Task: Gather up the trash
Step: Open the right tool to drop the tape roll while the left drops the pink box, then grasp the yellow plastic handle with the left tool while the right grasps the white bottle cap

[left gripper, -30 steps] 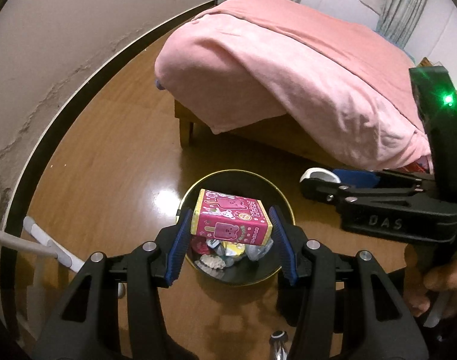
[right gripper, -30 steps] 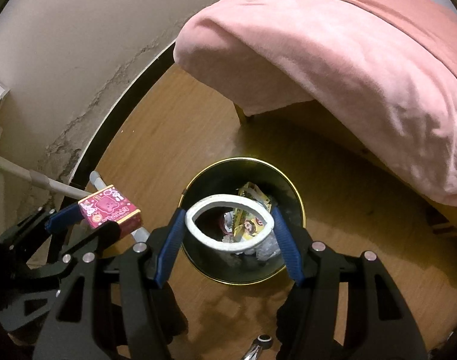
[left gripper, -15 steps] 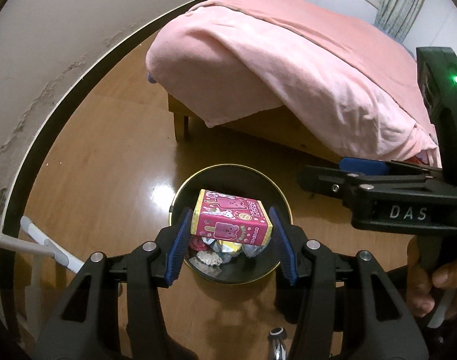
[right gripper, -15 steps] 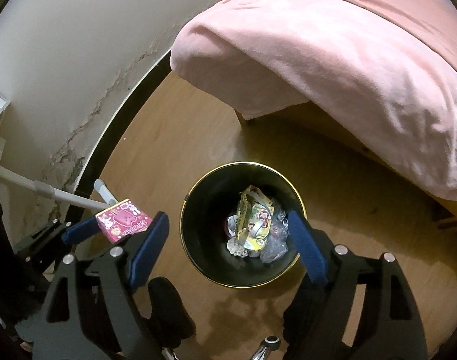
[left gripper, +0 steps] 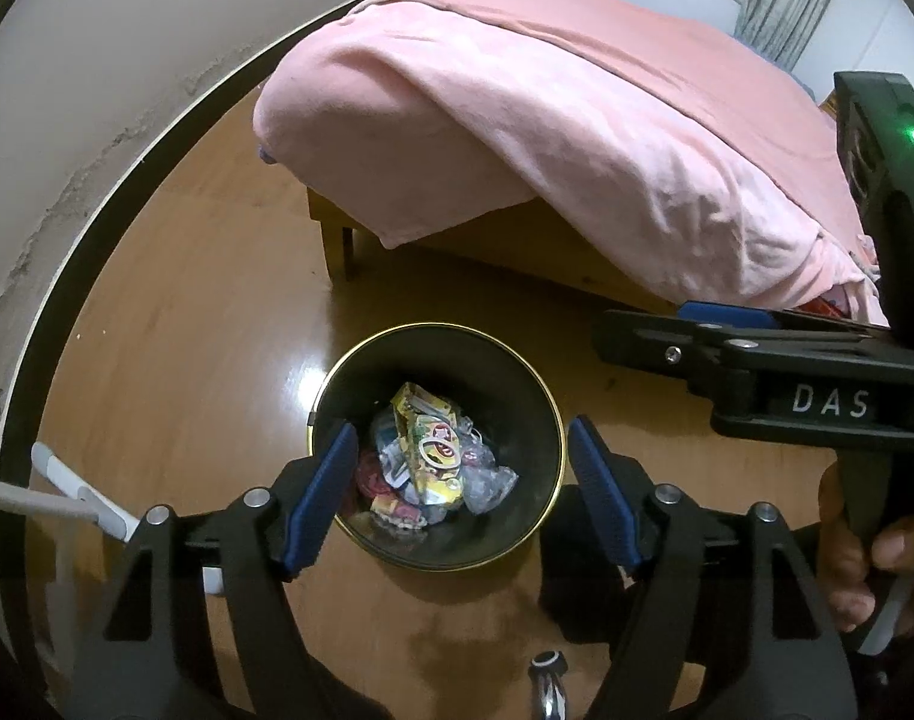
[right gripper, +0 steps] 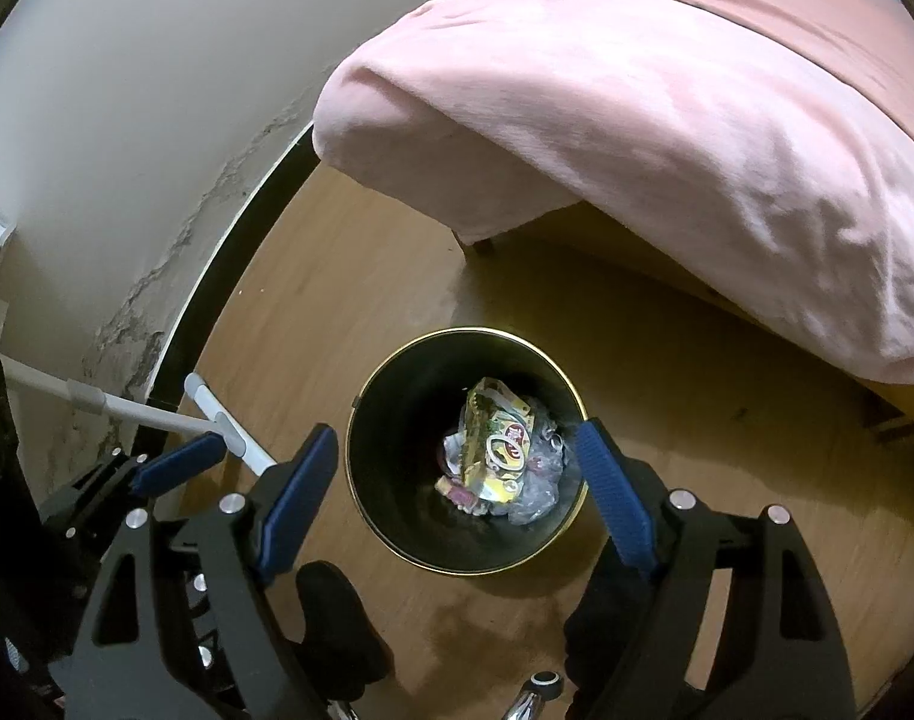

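A pink-blanketed bed [left gripper: 577, 120] filled twelve o'clock. Below, the gold-rimmed black bin [left gripper: 535, 396] held the wrapper trash [left gripper: 427, 462] at center. The left gripper [left gripper: 463, 492] was opening, empty; the right gripper [right gripper: 457, 492] stood spread, empty. Drop step judged complete; next calls for seeking more litter.
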Motion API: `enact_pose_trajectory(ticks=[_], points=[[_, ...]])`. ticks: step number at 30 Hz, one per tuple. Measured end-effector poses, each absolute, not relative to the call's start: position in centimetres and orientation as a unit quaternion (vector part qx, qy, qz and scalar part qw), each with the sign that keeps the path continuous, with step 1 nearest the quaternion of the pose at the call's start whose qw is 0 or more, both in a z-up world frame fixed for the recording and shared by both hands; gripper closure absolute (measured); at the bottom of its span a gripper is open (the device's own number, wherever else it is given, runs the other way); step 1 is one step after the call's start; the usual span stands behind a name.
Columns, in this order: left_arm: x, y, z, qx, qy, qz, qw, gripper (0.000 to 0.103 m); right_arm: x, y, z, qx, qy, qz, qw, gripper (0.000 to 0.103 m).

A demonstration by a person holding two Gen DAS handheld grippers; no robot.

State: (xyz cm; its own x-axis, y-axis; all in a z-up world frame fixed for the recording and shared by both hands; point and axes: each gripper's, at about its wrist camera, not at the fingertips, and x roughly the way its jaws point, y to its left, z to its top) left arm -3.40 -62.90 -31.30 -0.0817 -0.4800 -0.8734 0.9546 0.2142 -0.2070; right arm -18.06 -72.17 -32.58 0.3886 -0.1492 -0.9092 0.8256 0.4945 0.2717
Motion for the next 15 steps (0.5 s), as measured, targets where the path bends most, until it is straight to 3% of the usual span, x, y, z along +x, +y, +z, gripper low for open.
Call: enact_pose_trajectory(ticks=[9,15], points=[[-4.2,-61.5,-29.0,0.273,0.419,-0.573,0.649,0.021,-18.2,-71.4,-30.3,0.353,0.438,-0.347,0.75,0.023],[-2.5,-56.4,-20.0,0.243,0.374,-0.576,0.685,0.015,-16.5,-69.9,-23.9,0.325,0.407,-0.336,0.785,0.018]])
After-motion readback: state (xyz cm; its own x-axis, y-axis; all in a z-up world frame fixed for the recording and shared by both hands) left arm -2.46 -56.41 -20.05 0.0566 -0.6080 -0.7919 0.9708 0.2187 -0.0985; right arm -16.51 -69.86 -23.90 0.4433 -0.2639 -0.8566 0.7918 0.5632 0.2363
